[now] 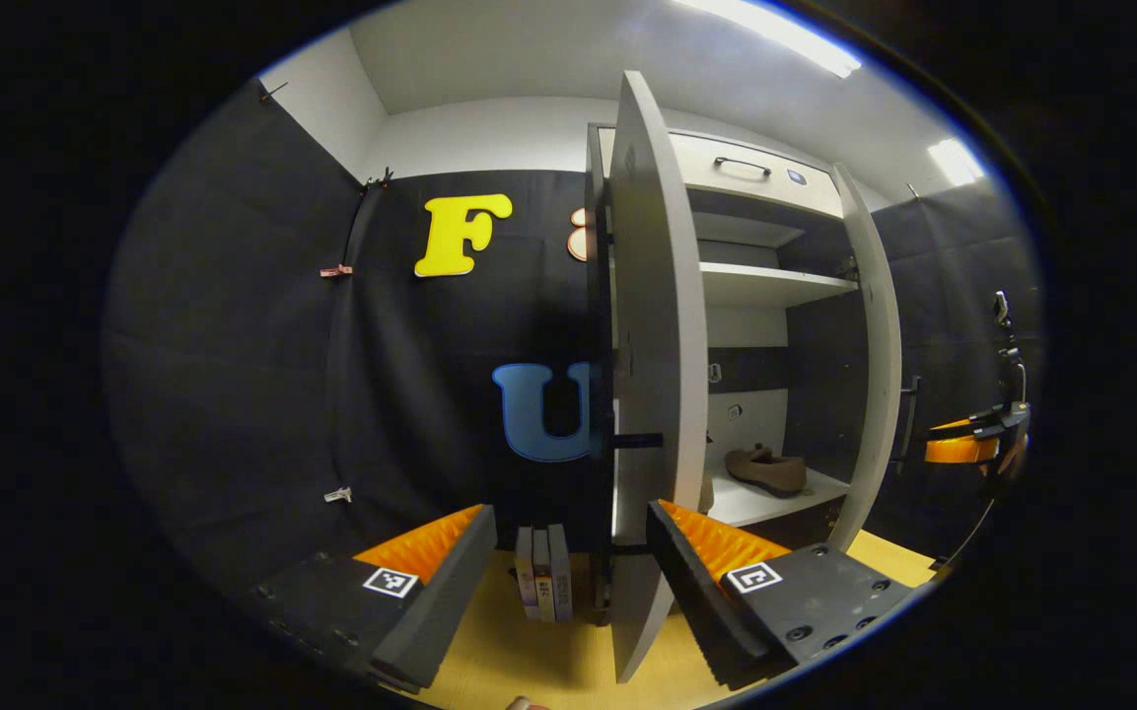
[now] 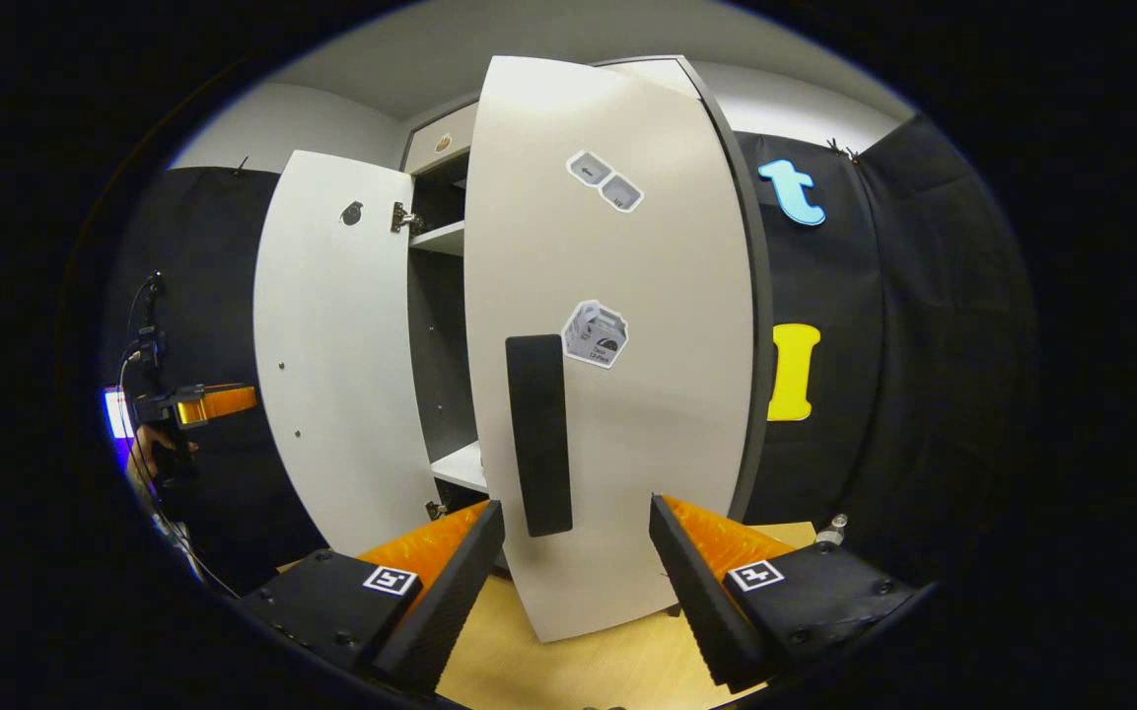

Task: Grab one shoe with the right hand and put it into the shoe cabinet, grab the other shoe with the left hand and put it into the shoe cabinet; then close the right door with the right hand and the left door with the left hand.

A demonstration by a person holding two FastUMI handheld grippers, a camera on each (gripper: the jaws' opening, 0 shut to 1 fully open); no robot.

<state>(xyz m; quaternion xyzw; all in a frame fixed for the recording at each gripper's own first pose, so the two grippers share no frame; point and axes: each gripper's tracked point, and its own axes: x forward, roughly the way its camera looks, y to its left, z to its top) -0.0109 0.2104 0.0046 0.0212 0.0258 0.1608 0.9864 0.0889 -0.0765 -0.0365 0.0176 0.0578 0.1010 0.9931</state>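
Observation:
The shoe cabinet [image 1: 775, 286] stands with both doors swung out. On its lower shelf lies a brown shoe [image 1: 765, 468]. The left door [image 1: 652, 325] faces me edge-on, its dark handle [image 1: 637, 441] sticking out just above my left gripper [image 1: 568, 582], which is open and holds nothing. In the right gripper view the right door [image 2: 627, 414] shows its outer face with a long black handle [image 2: 538, 434]. My right gripper [image 2: 573, 582] is open just below that handle, apart from it. The left door's inner face [image 2: 341, 345] stands beyond.
A few books [image 1: 543, 572] stand upright on the wooden surface [image 1: 529, 661] left of the left door. The right gripper [image 1: 967, 444] hovers beyond the right door [image 1: 874, 365]. The left gripper [image 2: 203, 404] and a hand [image 2: 149, 449] show at far left. Stickers [image 2: 596, 333] mark the right door.

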